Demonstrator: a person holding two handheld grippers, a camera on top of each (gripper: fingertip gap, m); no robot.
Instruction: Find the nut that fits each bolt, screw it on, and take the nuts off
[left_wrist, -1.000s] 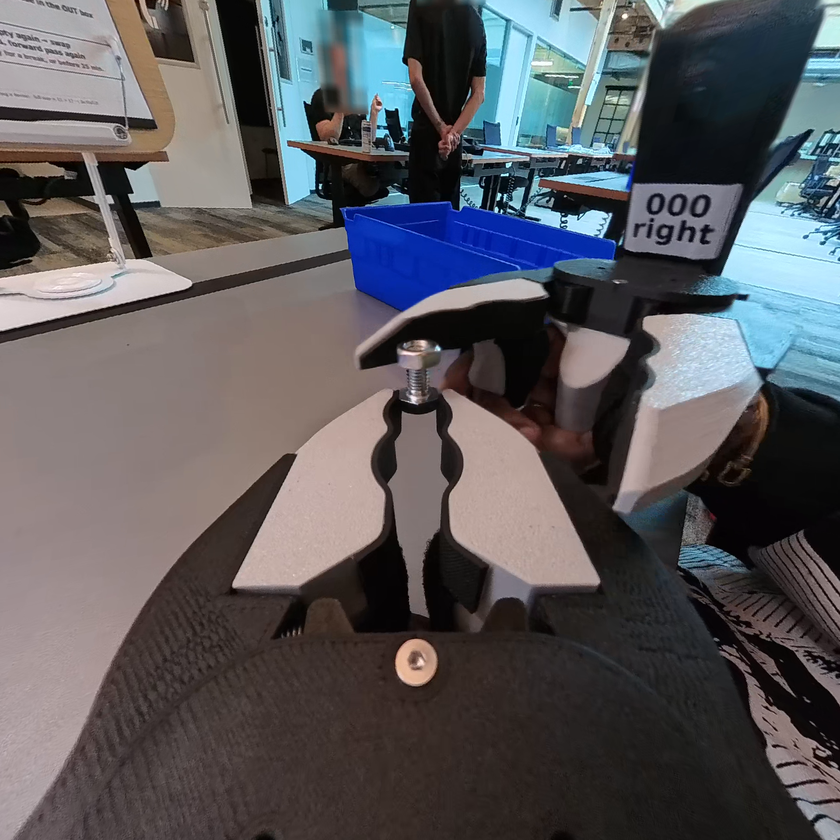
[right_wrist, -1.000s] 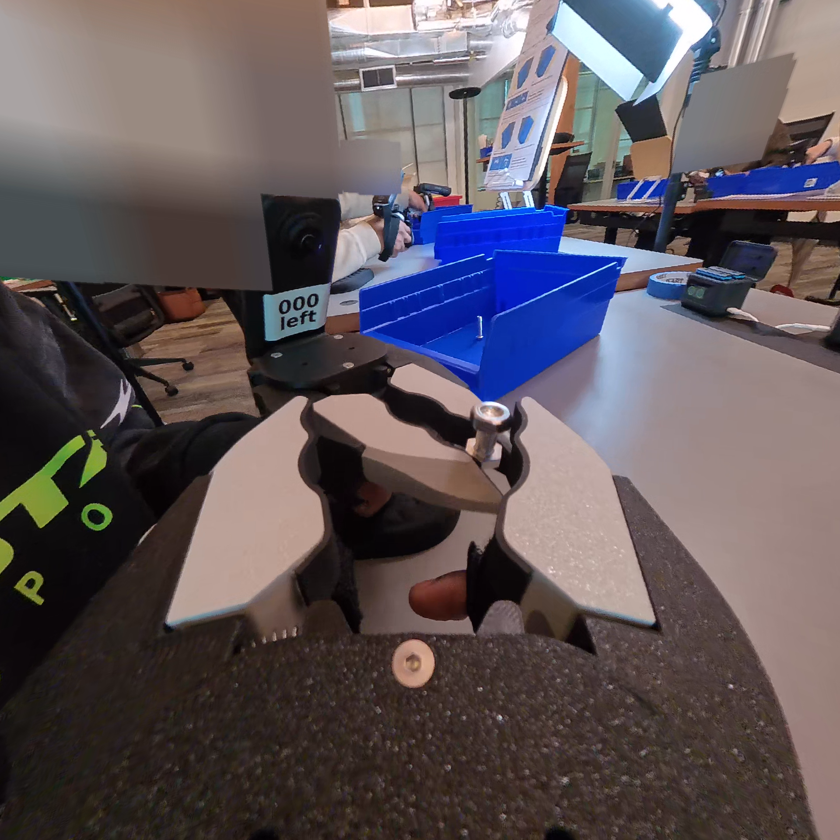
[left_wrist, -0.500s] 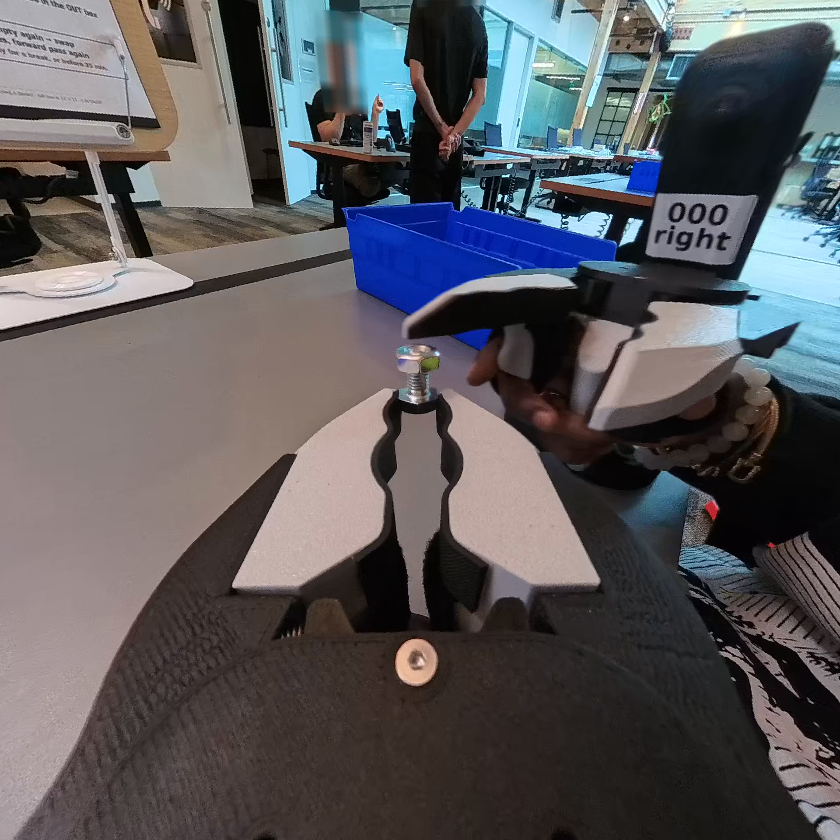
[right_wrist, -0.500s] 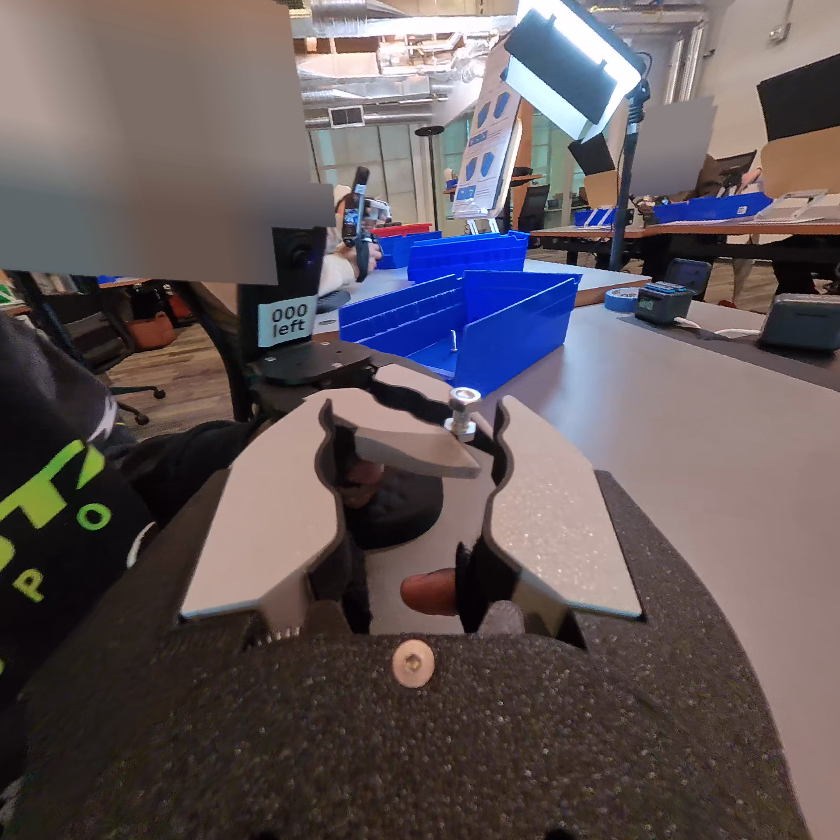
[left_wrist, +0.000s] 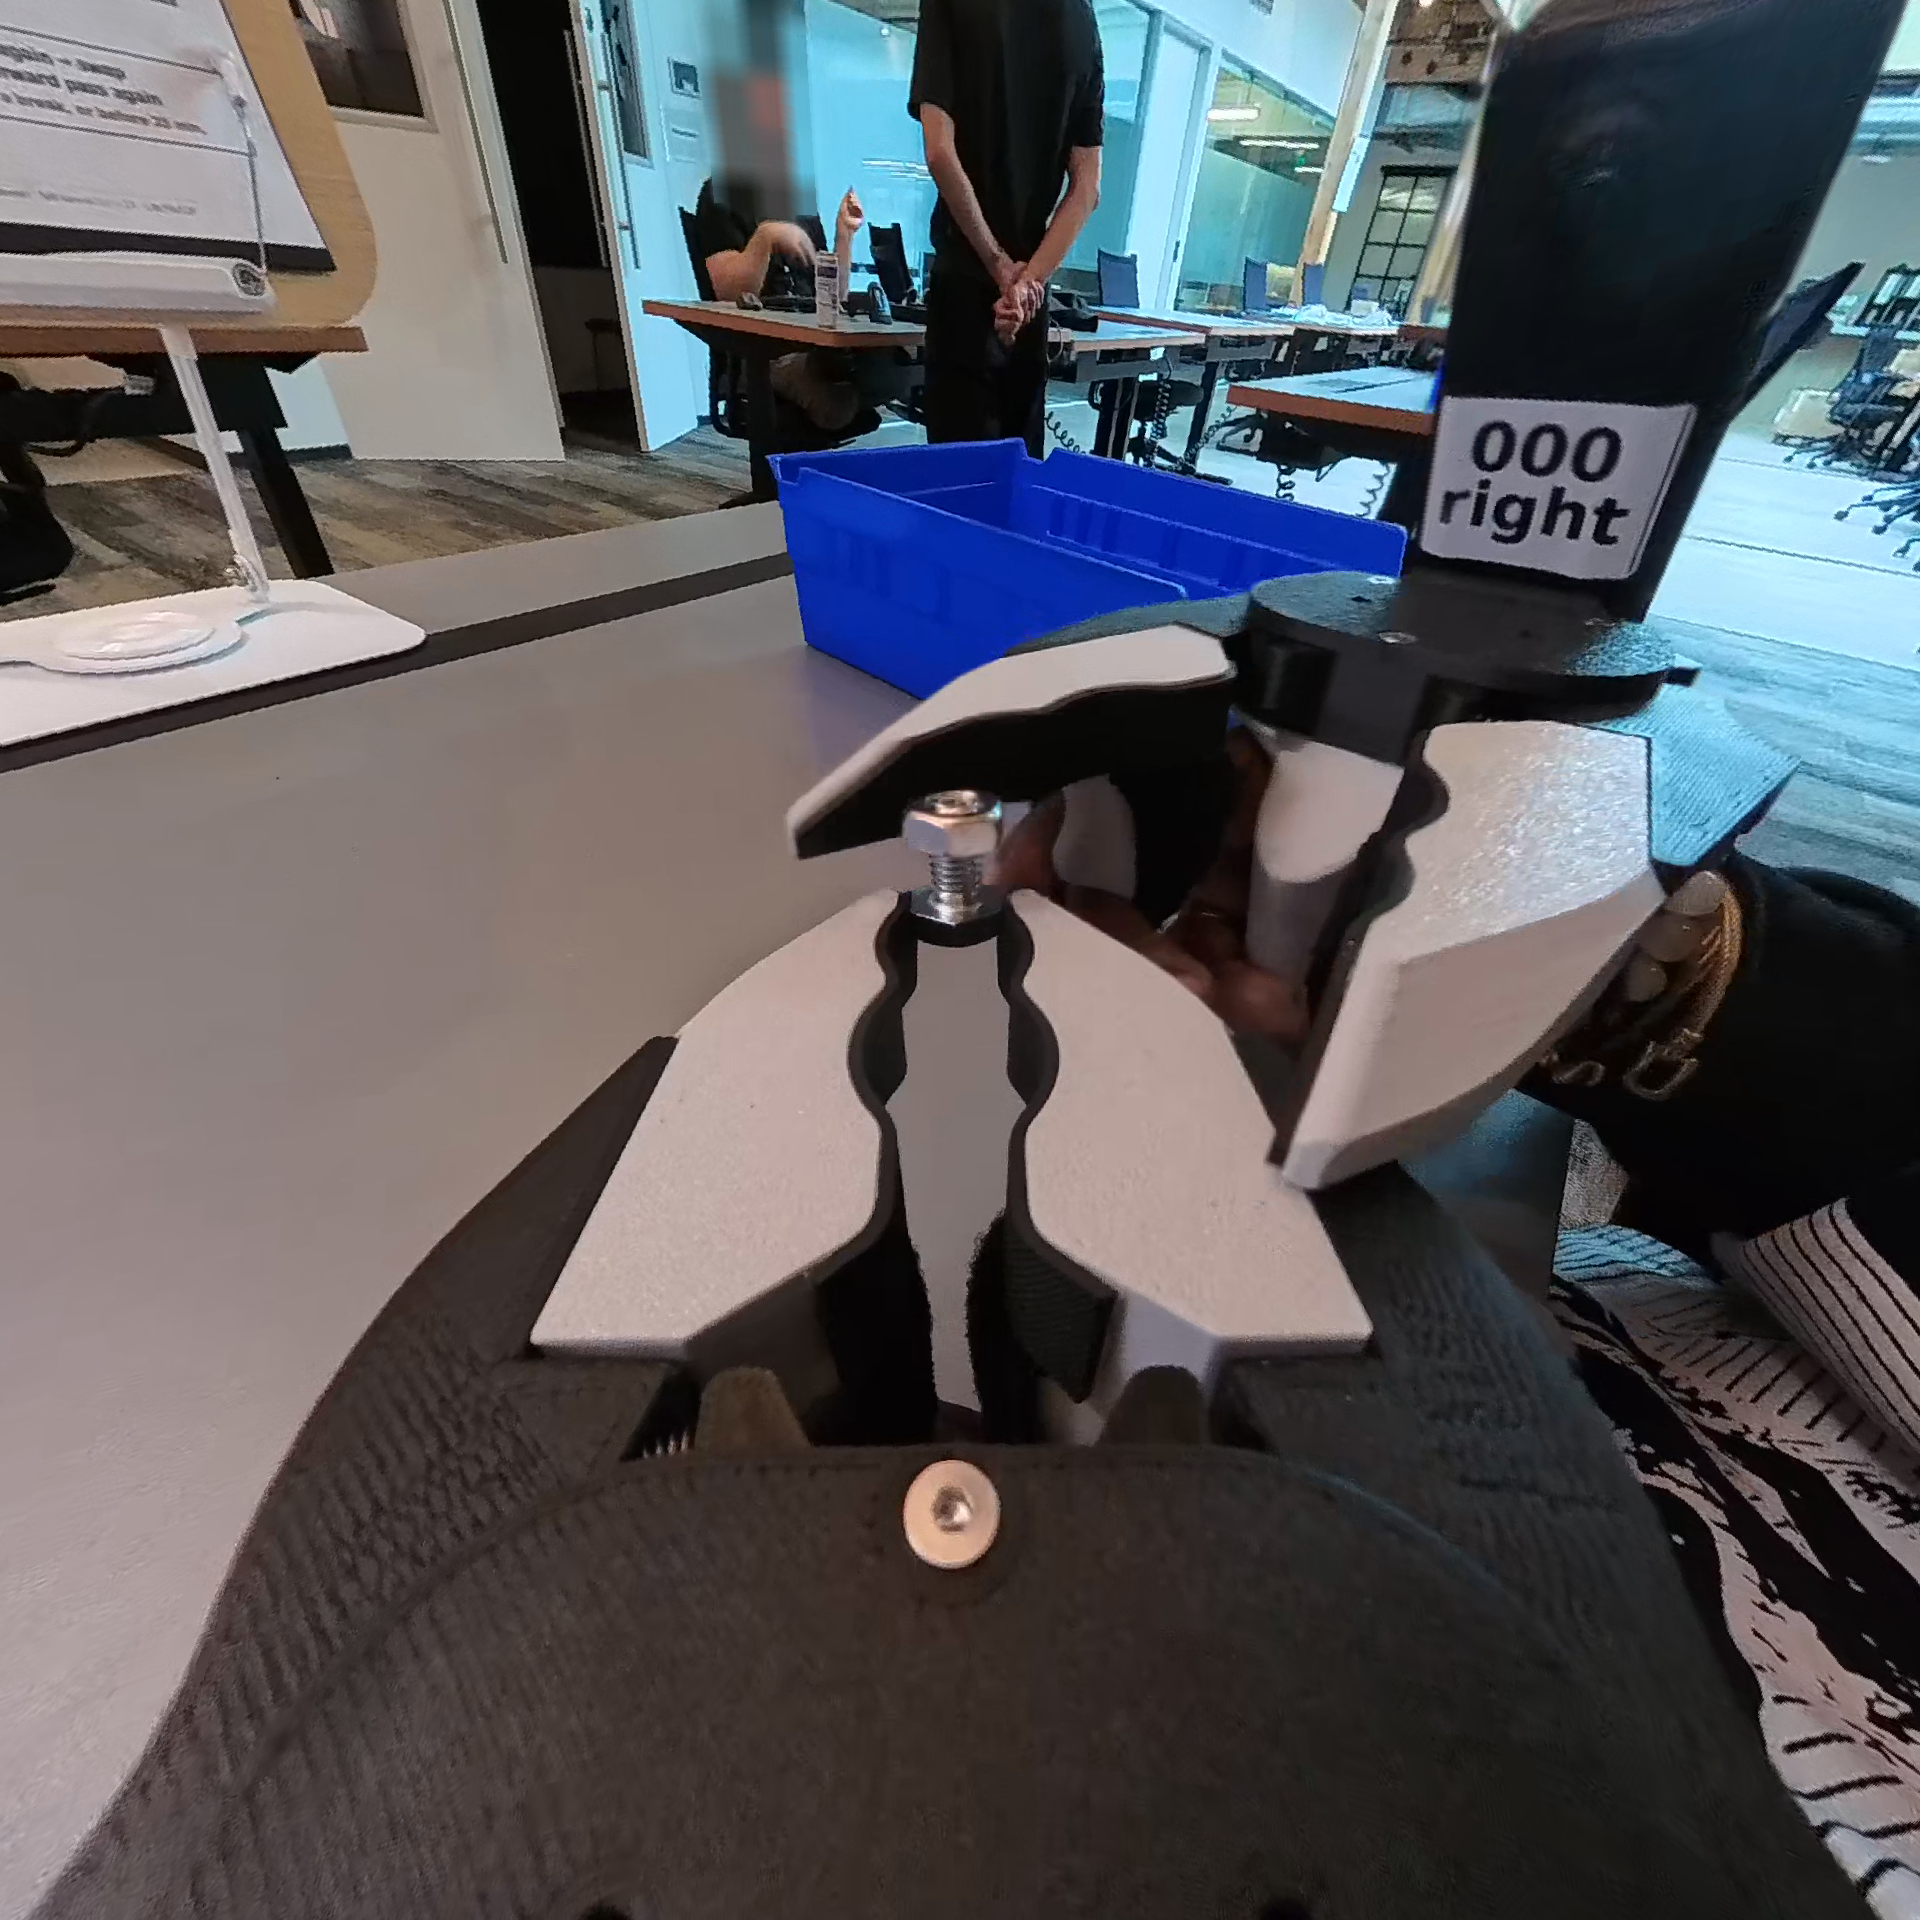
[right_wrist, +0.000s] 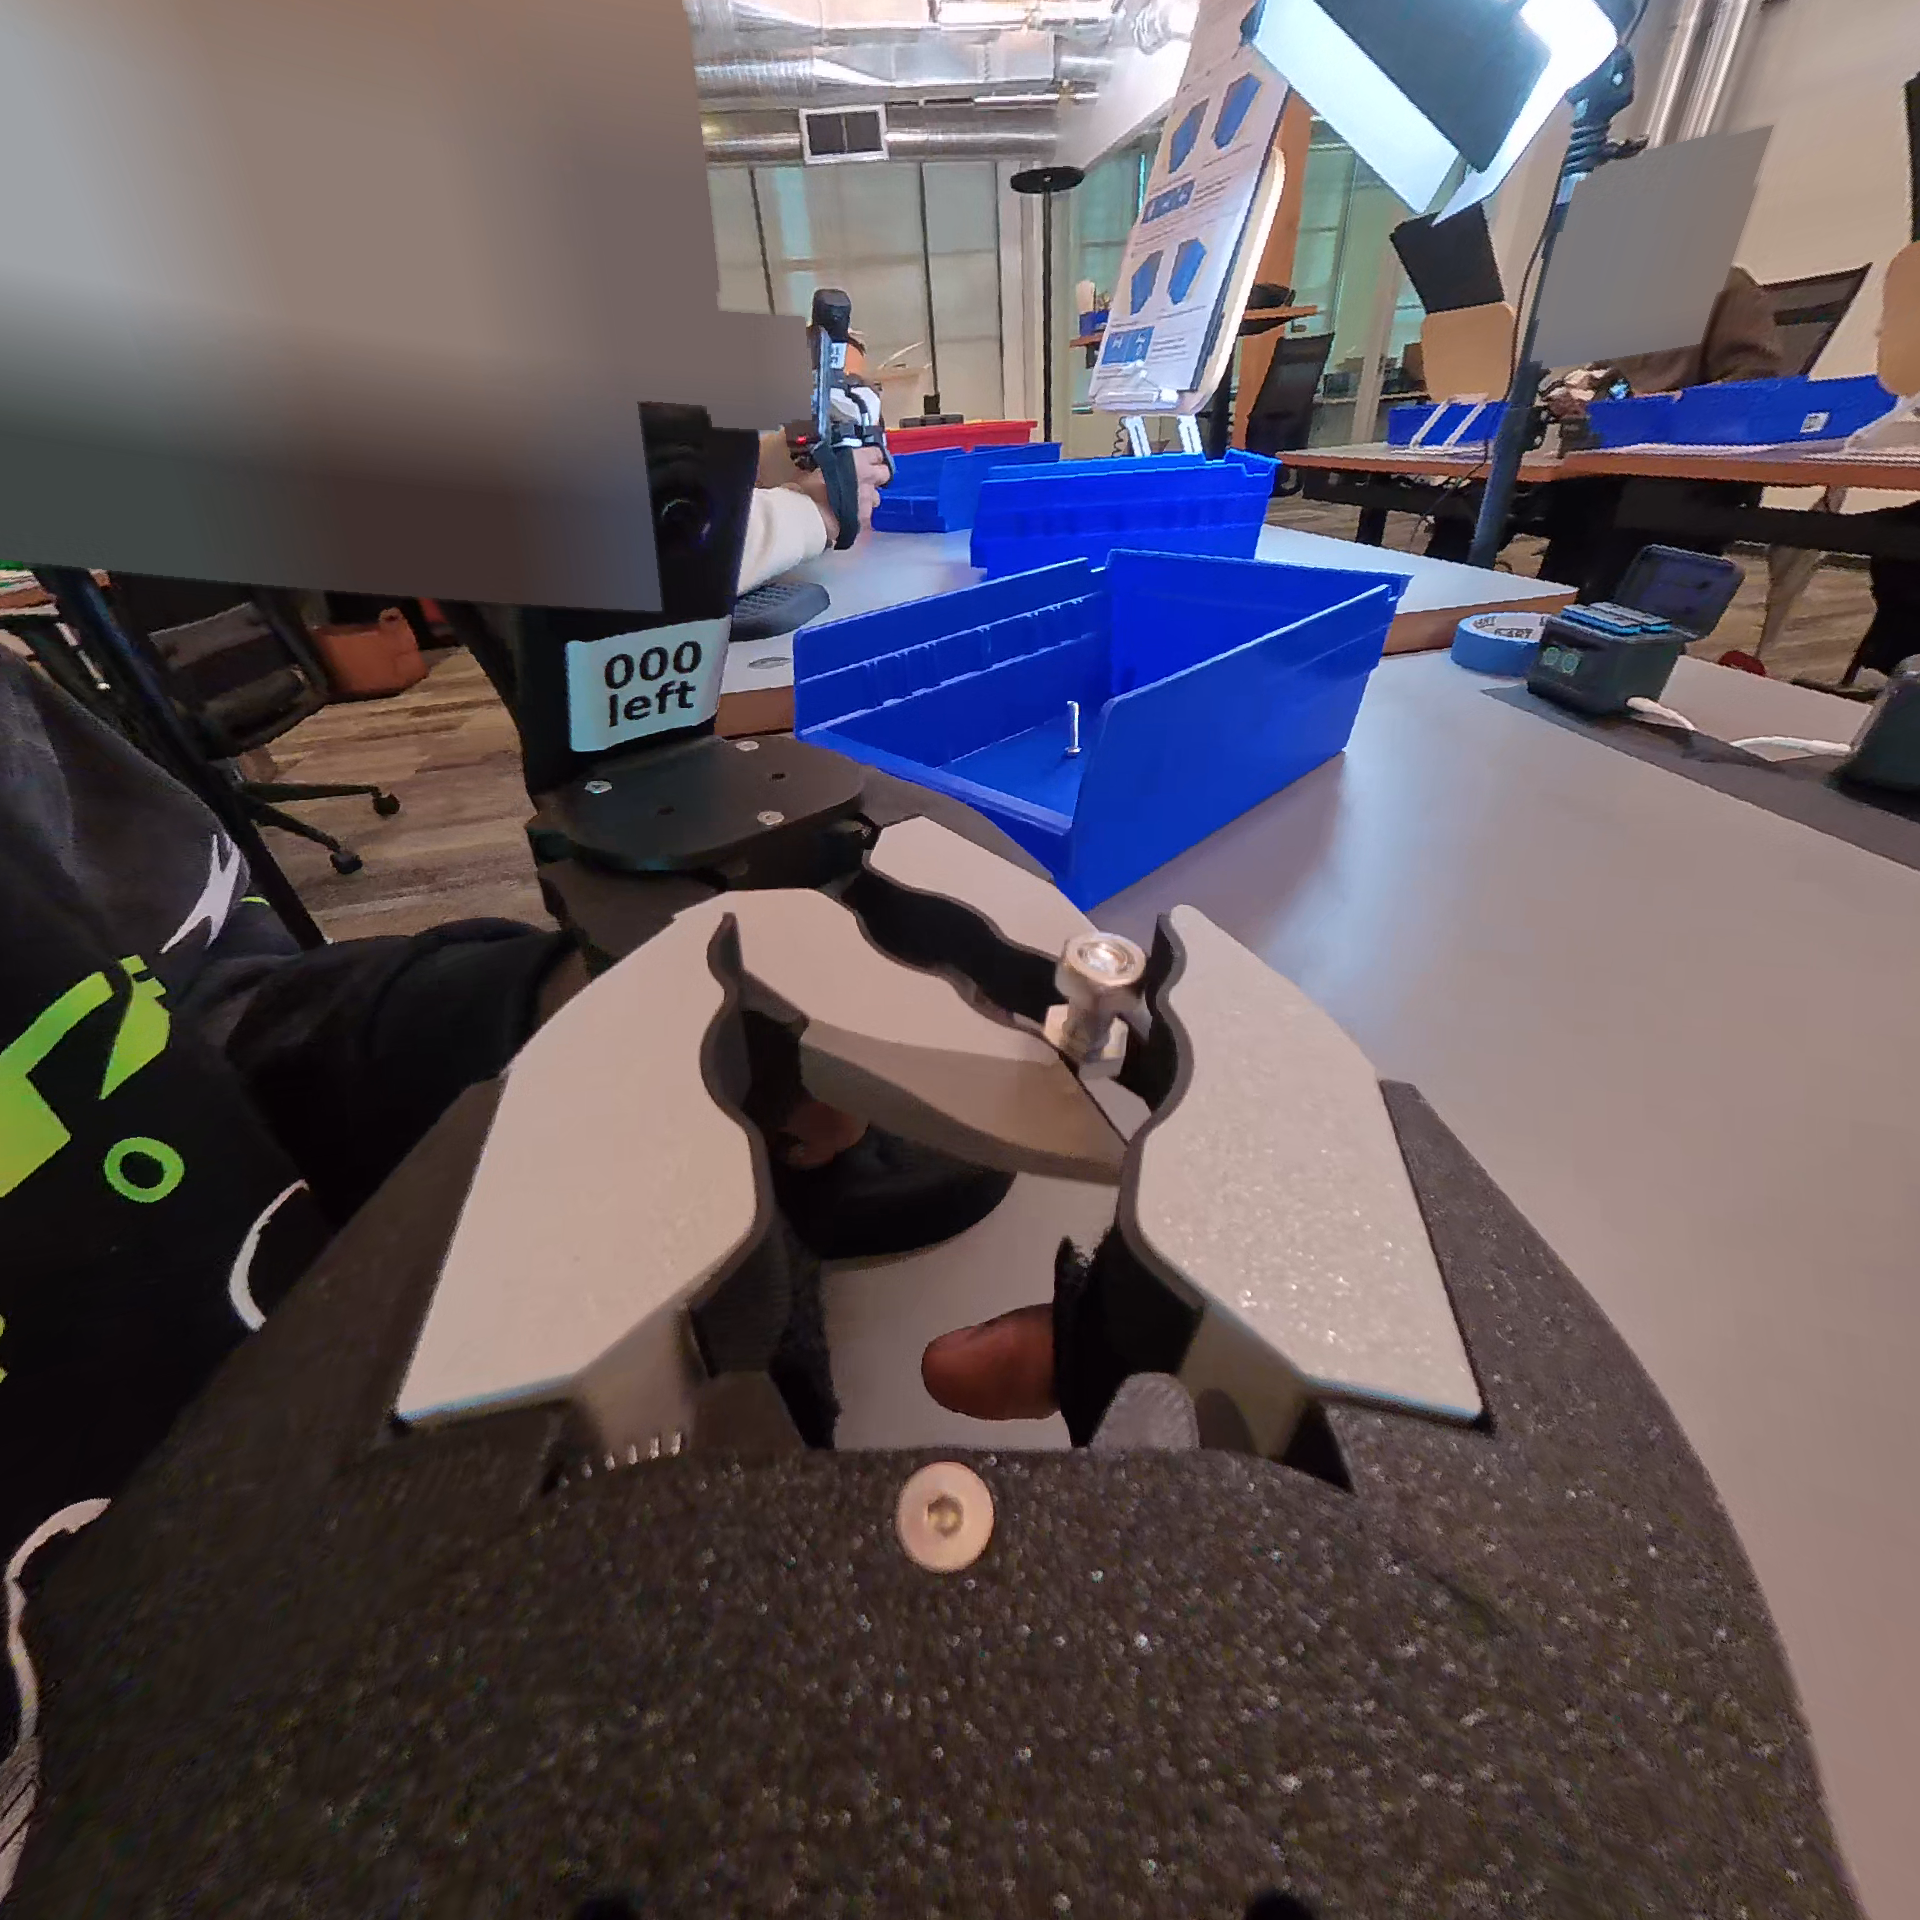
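Left gripper (left_wrist: 951, 914): nearly closed; the lower hex part of a silver bolt (left_wrist: 951, 883) is pinched at its fingertips, shank upright.
Right gripper (right_wrist: 940, 1023): spread wide, nothing gripped; its right finger (right_wrist: 1247, 1049) is set just beside the nut (left_wrist: 953, 826) at the bolt's top, the left finger well apart.
Blue bin (right_wrist: 1226, 748): far on the grey table (right_wrist: 1558, 987); one slim bolt is seen standing inside.
Risk: if closed off-centre, the nut may be knocked sideways, and the bolt tilted or twisted out of the left grasp.

Shiny metal bolt (left_wrist: 951, 862) – glossy blue plastic bin (right_wrist: 1226, 717), matt grey table (left_wrist: 416, 883)
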